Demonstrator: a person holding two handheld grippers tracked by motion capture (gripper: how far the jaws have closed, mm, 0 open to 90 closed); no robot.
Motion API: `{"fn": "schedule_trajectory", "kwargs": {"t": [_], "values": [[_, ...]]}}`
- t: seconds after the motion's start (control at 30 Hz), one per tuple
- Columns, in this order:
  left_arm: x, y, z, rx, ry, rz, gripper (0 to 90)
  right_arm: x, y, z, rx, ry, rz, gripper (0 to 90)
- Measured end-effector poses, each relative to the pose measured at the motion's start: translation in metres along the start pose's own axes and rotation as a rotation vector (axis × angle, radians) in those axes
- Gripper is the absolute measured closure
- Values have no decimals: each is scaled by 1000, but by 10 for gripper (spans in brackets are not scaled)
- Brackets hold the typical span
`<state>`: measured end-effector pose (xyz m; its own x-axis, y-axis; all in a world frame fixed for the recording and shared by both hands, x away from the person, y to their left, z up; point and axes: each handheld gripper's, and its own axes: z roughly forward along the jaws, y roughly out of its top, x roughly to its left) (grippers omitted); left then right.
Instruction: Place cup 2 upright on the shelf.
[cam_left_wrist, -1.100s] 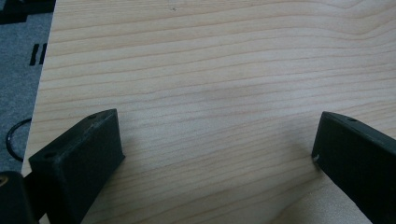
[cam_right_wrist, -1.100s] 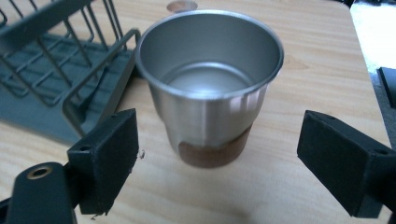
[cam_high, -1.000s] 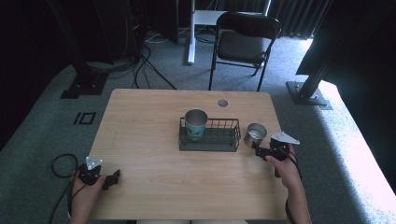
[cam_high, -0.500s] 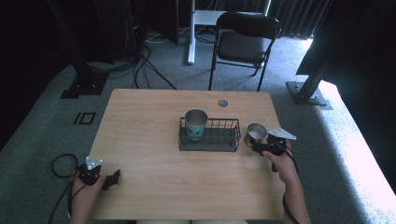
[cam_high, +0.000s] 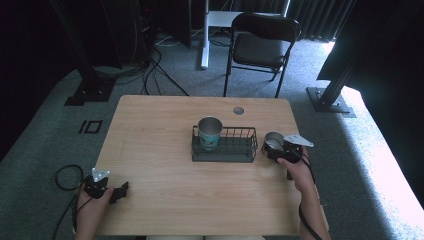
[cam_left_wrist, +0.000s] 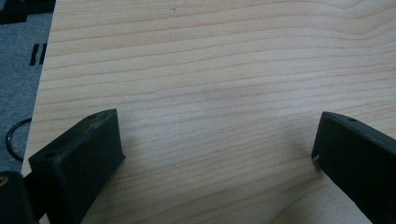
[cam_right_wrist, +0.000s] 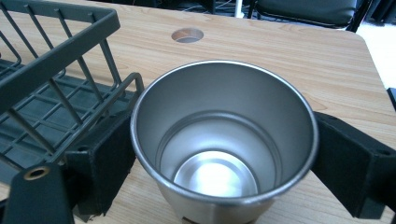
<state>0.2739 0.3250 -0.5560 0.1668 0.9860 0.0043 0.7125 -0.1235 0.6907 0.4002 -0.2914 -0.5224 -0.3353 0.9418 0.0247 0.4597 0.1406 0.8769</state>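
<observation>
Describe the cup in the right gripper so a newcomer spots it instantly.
Find the wire basket mid-table. Just off its right end, the right gripper clamps a bare steel cup. Unlike the teal-banded cup standing in the basket, it is outside and plain silver.

text: none legible | labels: none | brands: none | numbers: none

Cup (cam_right_wrist: 224, 144) shiny brushed metal; basket (cam_right_wrist: 56, 70) matt dark wire; table (cam_left_wrist: 210, 70) smooth pale grained wood.
</observation>
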Motion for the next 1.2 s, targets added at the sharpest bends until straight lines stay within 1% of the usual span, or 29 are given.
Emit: {"fn": "schedule_trajectory", "kwargs": {"t": [0.27, 0.47, 0.5, 0.53, 0.63, 0.8, 1.03, 1.2], "values": [[0, 0, 0, 0, 0, 0, 22, 0, -1, 6, -1, -6, 9, 115], [0, 0, 0, 0, 0, 0, 23, 1, -1, 9, -8, -11, 6, 116], [0, 0, 0, 0, 0, 0, 22, 1, -1, 11, 0, -17, 19, 130], [0, 0, 0, 0, 0, 0, 23, 1, -1, 11, 2, -16, 22, 132], [0, 0, 0, 0, 0, 0, 22, 1, 0, 11, 0, -22, 20, 135], [0, 0, 0, 0, 0, 0, 22, 1, 2, 10, -1, -21, 23, 137], [0, 0, 0, 0, 0, -1, 22, 1, 14, 3, -14, -29, 15, 139], [0, 0, 0, 0, 0, 0, 22, 0, 19, -1, -20, -24, 12, 139]]}}
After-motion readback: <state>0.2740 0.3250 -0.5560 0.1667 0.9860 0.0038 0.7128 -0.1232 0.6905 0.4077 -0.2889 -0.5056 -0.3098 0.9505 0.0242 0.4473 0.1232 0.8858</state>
